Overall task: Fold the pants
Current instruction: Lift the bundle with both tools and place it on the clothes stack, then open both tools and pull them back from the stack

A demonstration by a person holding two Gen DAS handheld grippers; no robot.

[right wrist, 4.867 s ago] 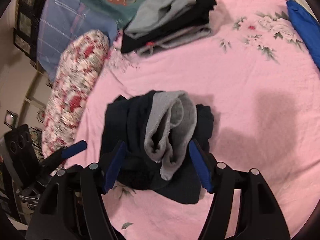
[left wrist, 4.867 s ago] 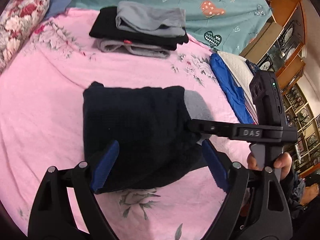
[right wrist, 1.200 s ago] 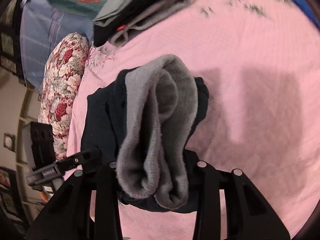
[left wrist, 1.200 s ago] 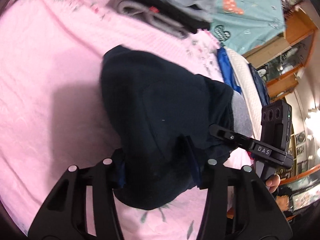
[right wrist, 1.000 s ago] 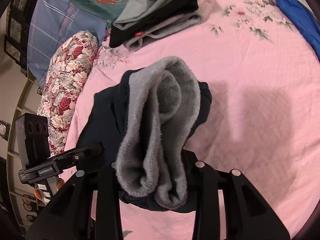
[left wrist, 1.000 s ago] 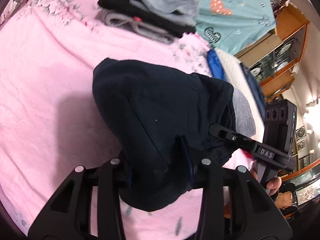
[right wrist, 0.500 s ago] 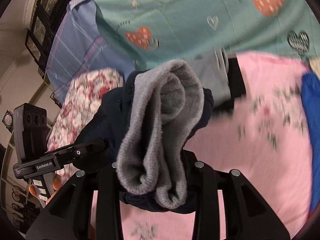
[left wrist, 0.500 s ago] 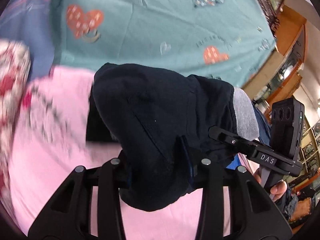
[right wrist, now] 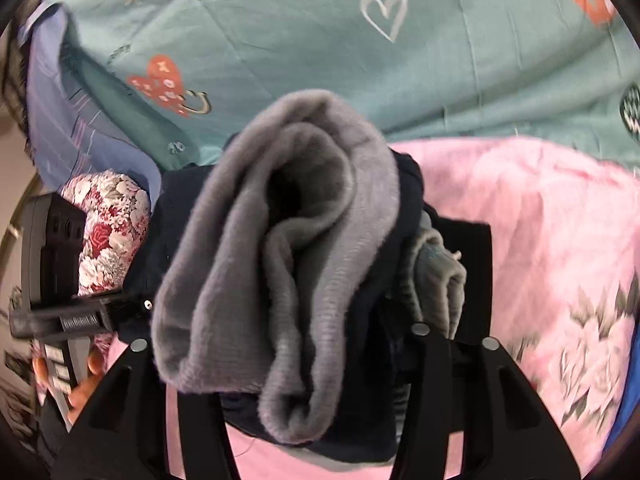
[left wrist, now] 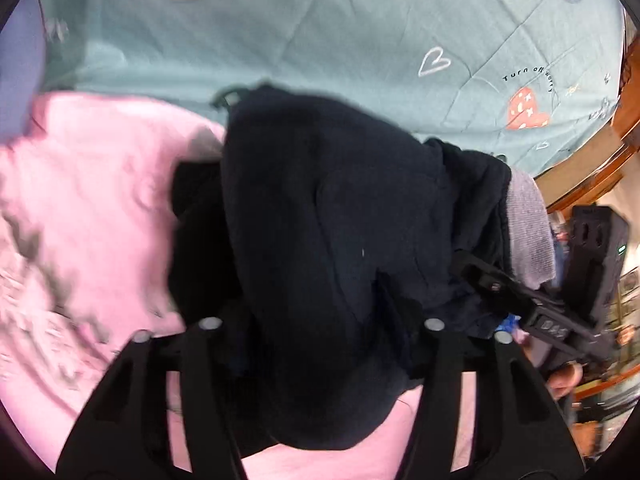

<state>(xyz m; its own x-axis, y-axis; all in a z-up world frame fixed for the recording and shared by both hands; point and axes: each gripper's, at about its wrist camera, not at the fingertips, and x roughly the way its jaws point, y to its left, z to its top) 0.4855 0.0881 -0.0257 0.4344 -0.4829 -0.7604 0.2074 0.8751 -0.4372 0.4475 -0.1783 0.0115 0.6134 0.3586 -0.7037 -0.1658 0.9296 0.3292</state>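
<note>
The folded dark navy pants (left wrist: 332,248) with a grey fleece lining (right wrist: 280,248) fill the middle of both views, held up above the pink bedspread (left wrist: 80,216). My left gripper (left wrist: 320,320) is shut on the pants' near end; its fingertips are buried in the cloth. My right gripper (right wrist: 280,336) is shut on the pants at the open grey end. The right gripper's body shows in the left wrist view (left wrist: 560,312). The left gripper's body shows in the right wrist view (right wrist: 60,304). The pants hang over a stack of folded clothes (right wrist: 440,272), partly hidden behind them.
A teal quilt with hearts (left wrist: 360,40) lies across the back of the bed. A floral pillow (right wrist: 108,224) and a blue-purple cloth (right wrist: 60,120) lie at the left. A wooden cabinet (left wrist: 628,120) stands at the right.
Both grippers closed on the folded pants, lifted them off the pink bedspread and carried them toward the back of the bed, over the stack of folded clothes.
</note>
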